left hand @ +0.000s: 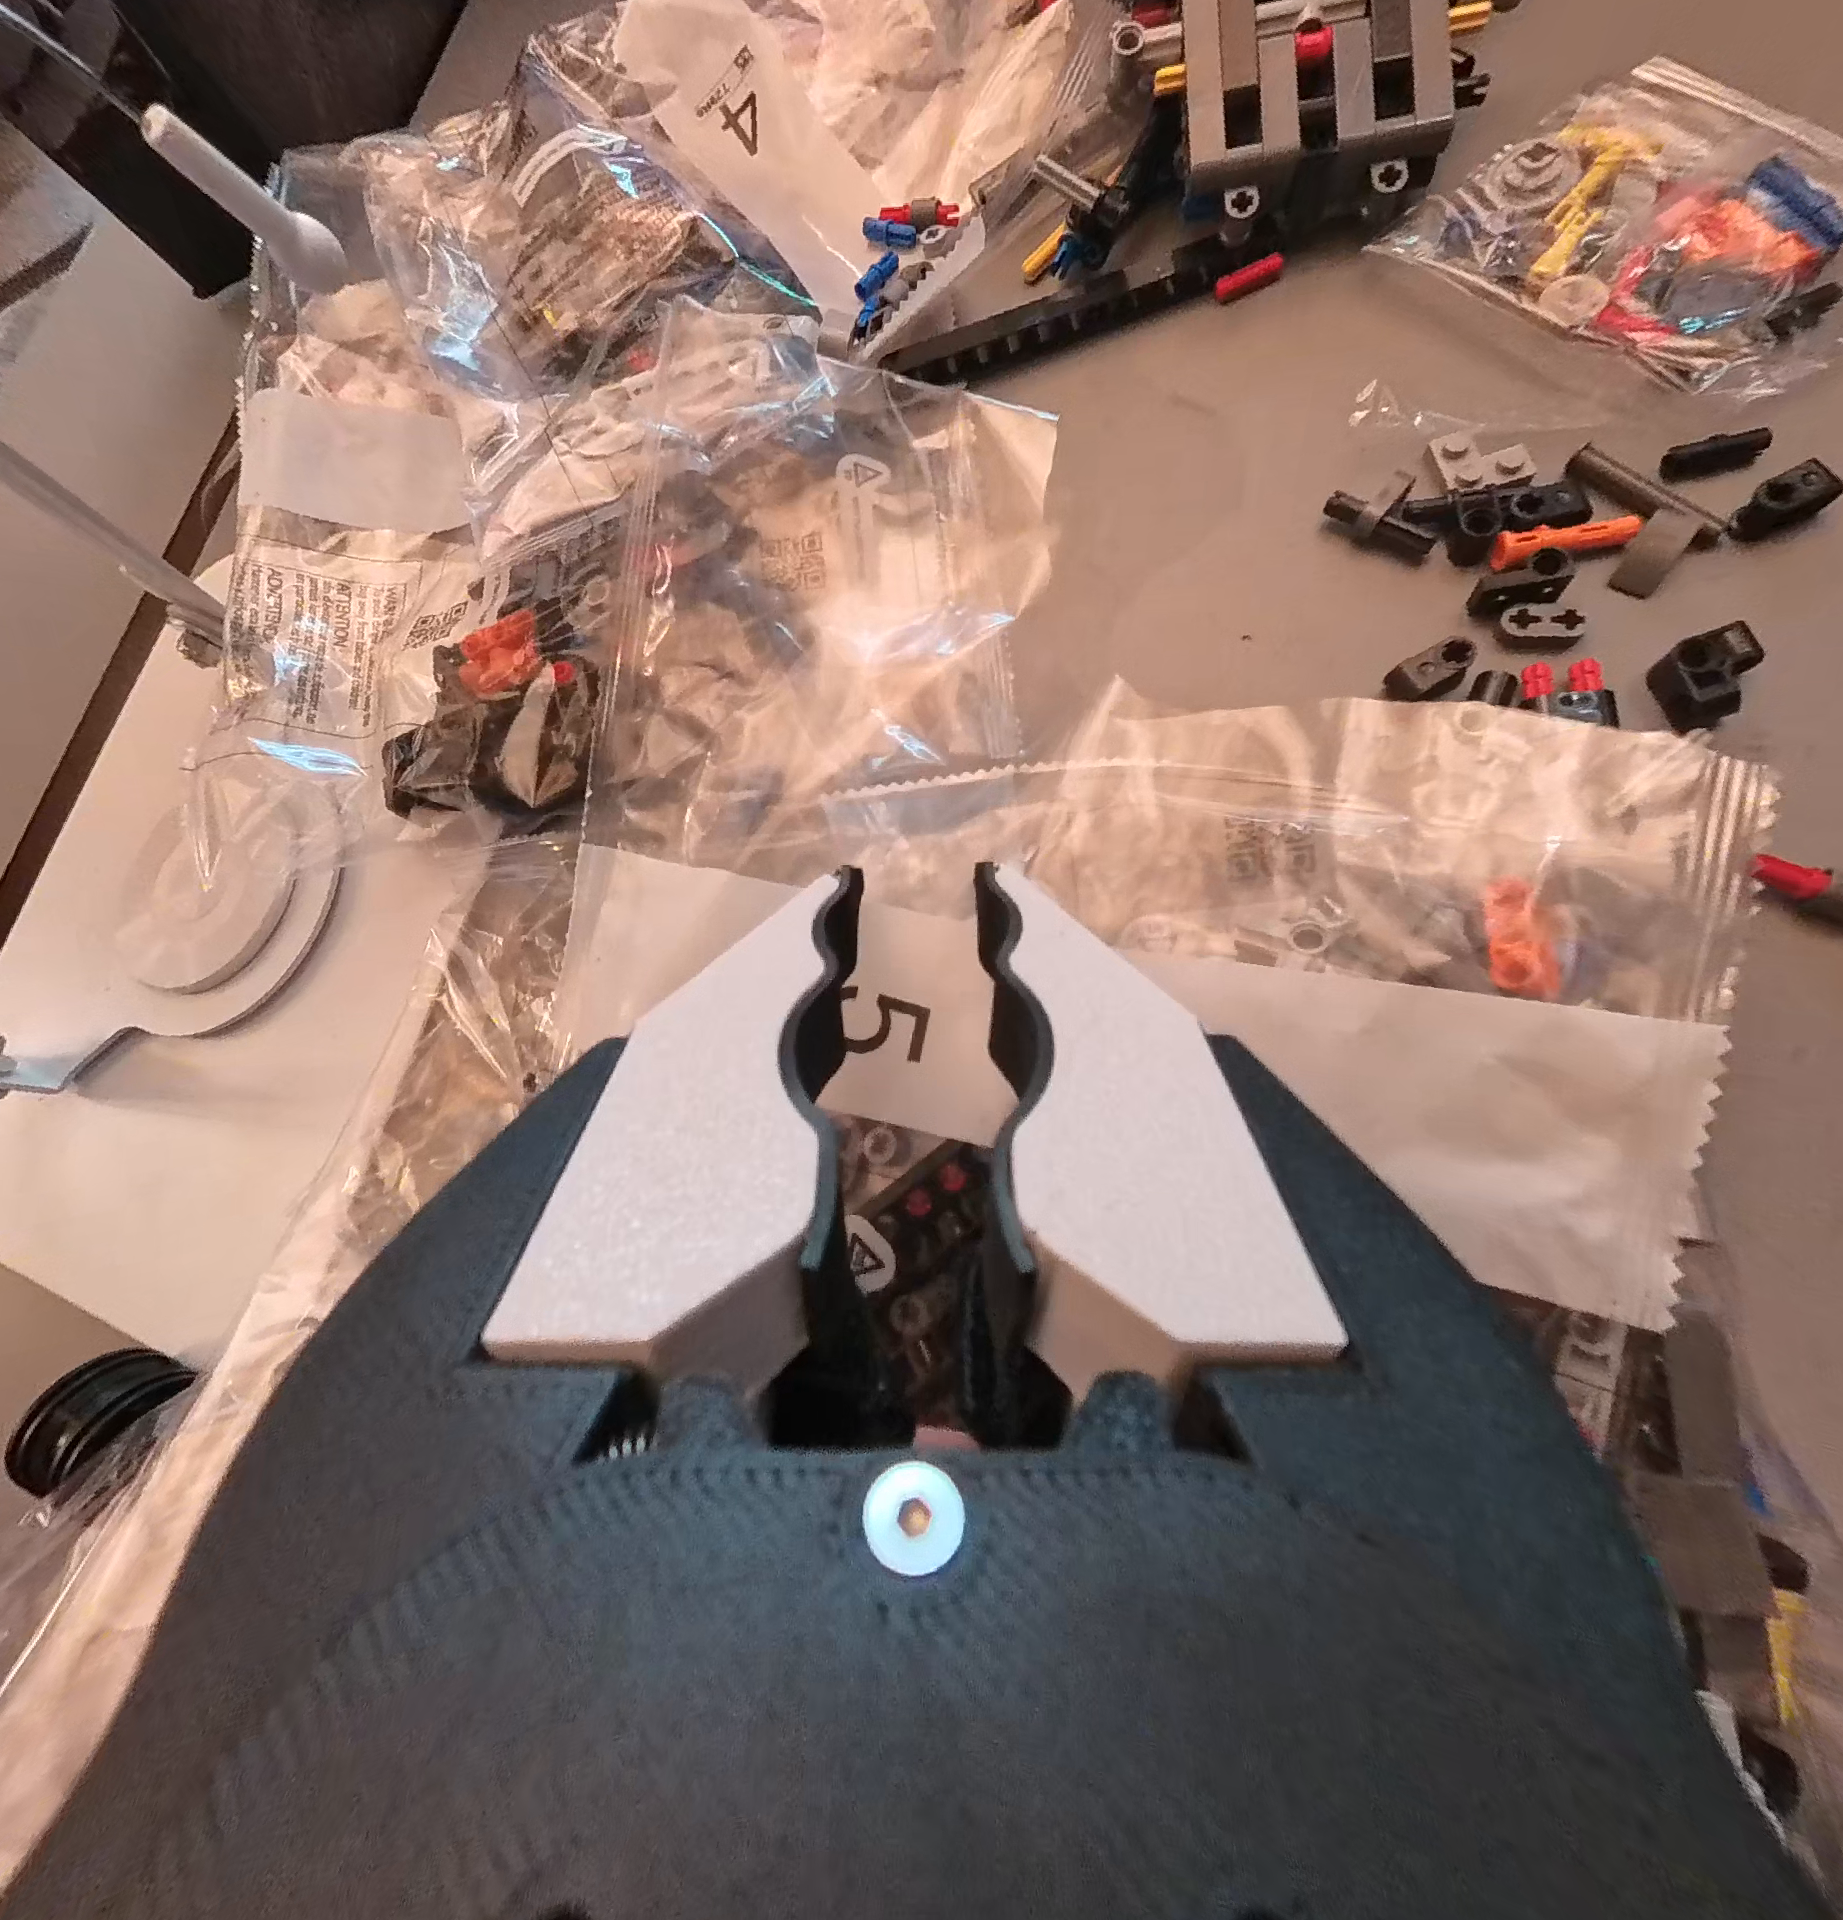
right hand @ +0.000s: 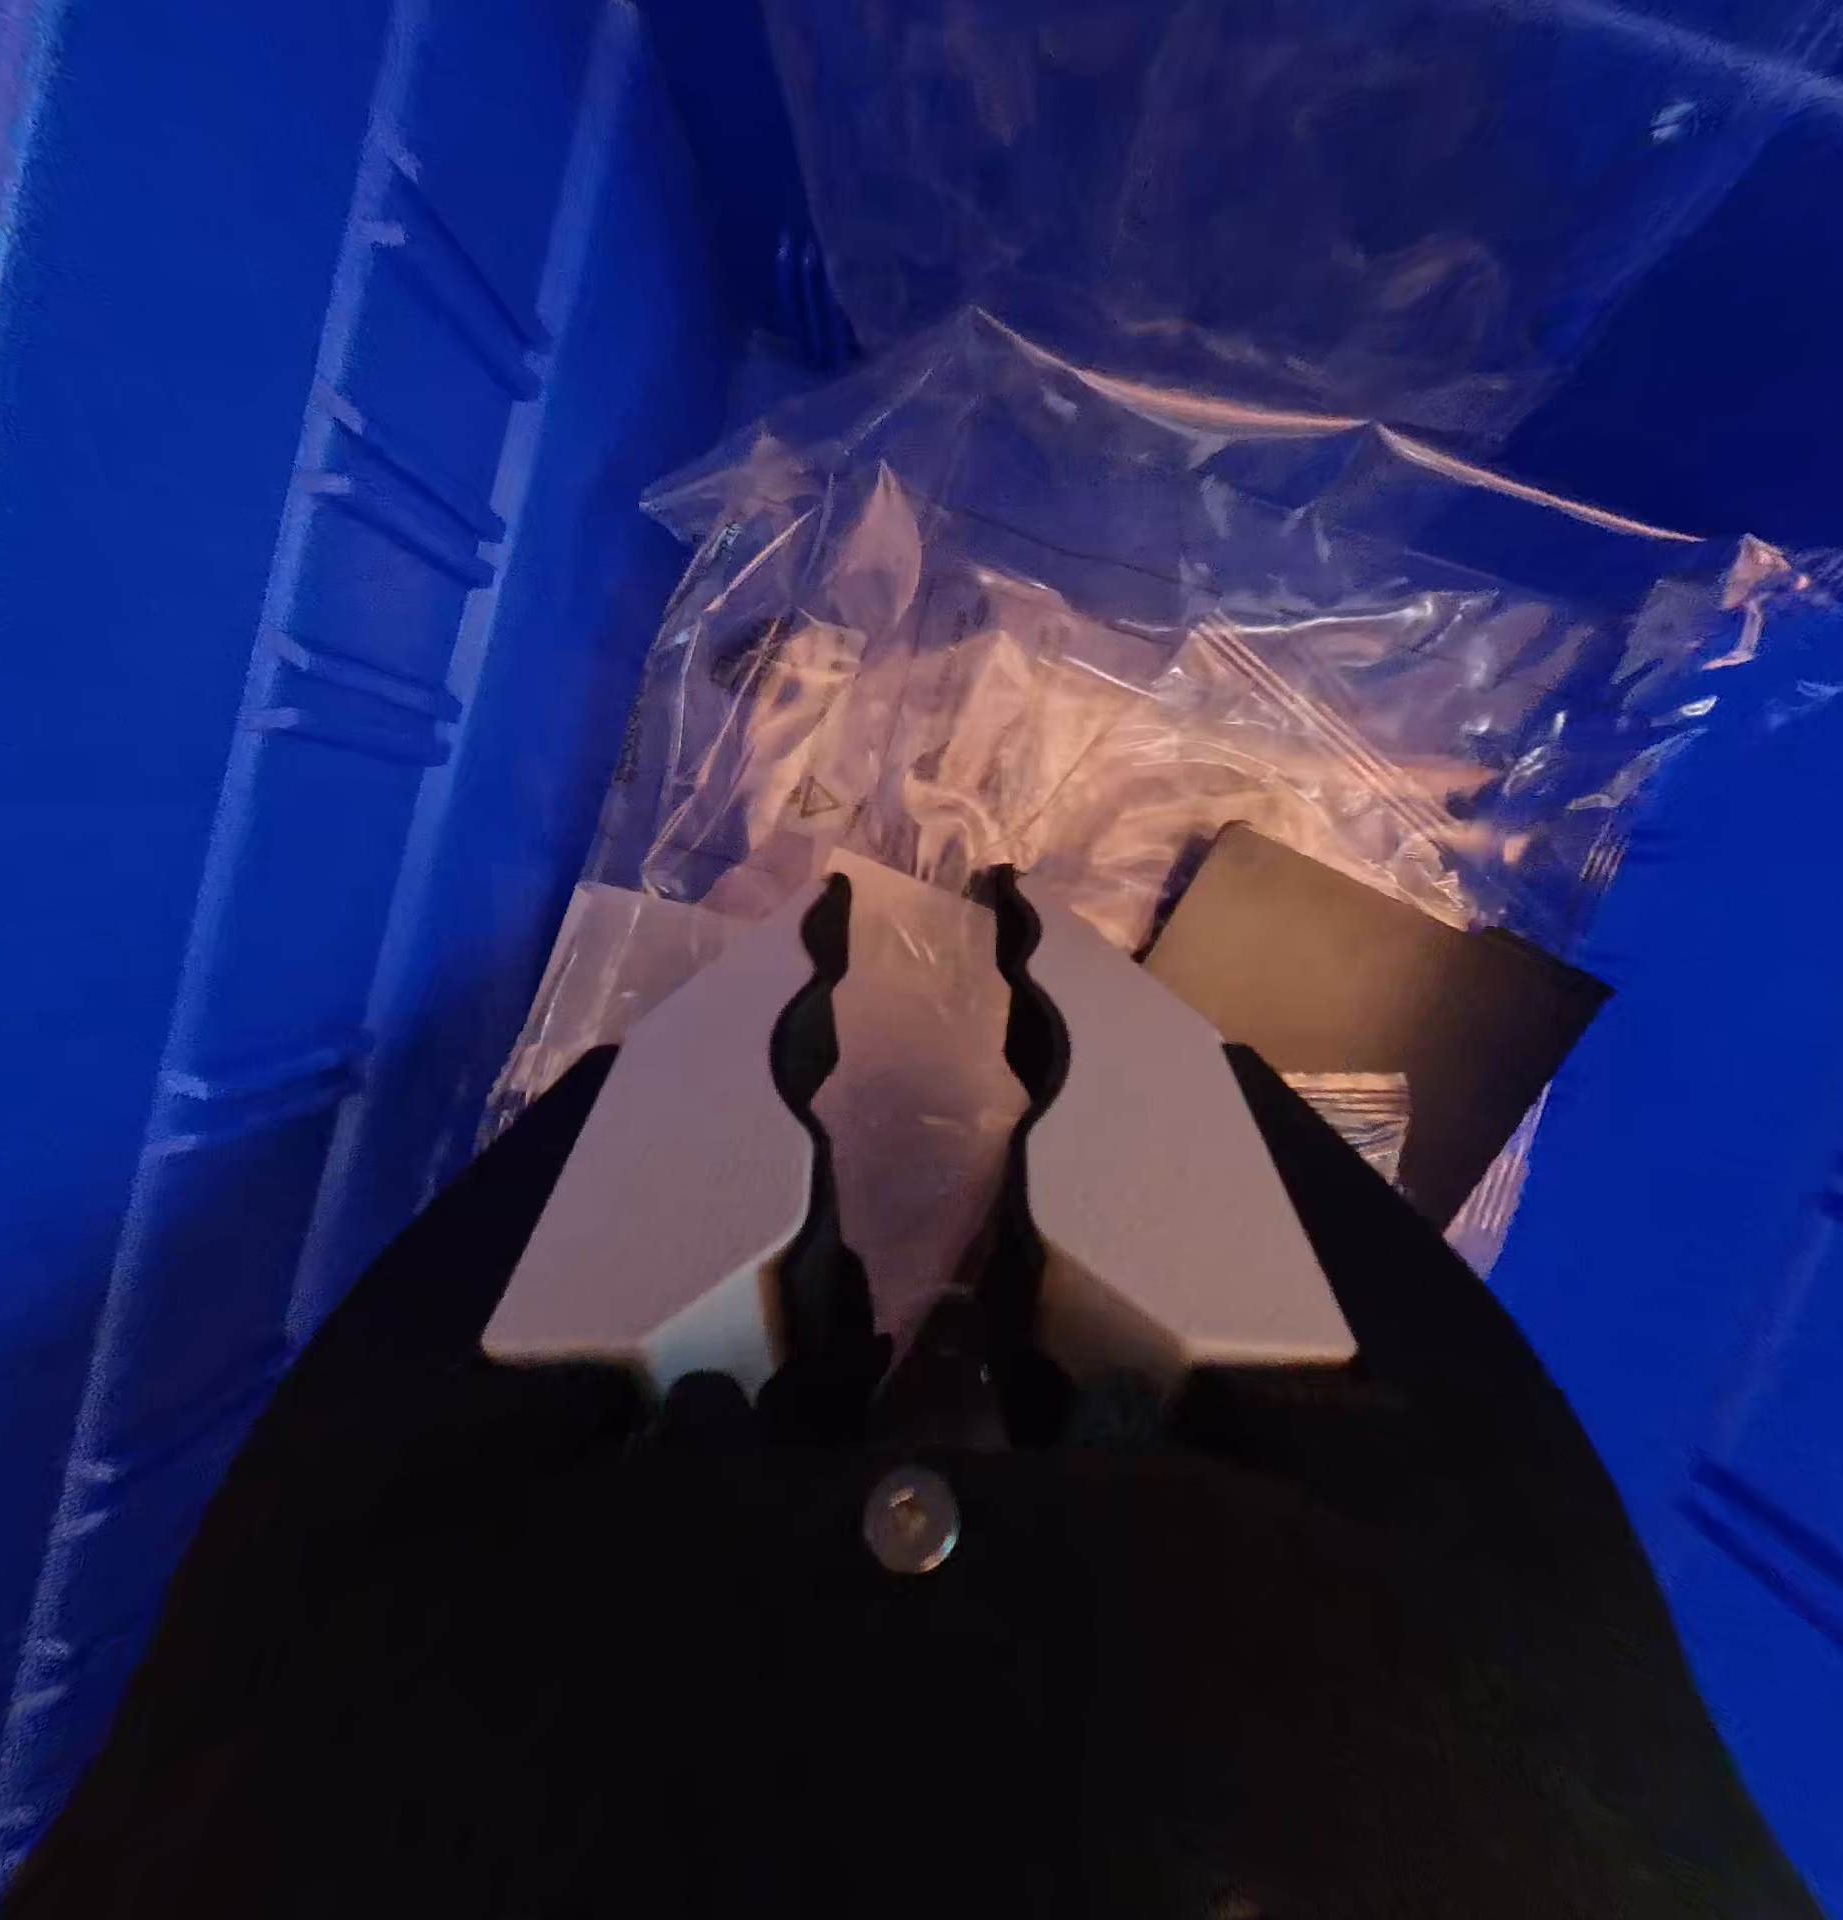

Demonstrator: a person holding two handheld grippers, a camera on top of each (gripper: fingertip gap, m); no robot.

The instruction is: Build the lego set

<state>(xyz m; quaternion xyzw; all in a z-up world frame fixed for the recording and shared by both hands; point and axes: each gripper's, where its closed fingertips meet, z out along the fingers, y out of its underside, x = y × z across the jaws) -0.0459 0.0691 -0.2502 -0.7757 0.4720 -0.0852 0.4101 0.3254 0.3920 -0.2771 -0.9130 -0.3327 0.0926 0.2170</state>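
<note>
In the left wrist view my left gripper (left hand: 917, 883) is open and empty, hovering over a clear parts bag with a white numbered label (left hand: 896, 1029). A part-built grey and black lego model (left hand: 1301, 135) stands at the far top. Loose black, grey, orange and red pieces (left hand: 1540, 561) lie on the grey table at right. In the right wrist view my right gripper (right hand: 922, 883) is open inside a blue bin (right hand: 273, 623), with its fingers just over a crumpled clear plastic bag (right hand: 1104, 675). I cannot tell if it touches the bag.
Several more clear parts bags (left hand: 605, 436) pile up left of centre, and a zip bag of coloured pieces (left hand: 1665, 229) lies at top right. A white lamp base (left hand: 221, 935) and black tyres (left hand: 86, 1423) are at left. A dark flat card (right hand: 1364, 987) lies in the bin. The tips of one gripper are about 50 cm away from the tips of the other.
</note>
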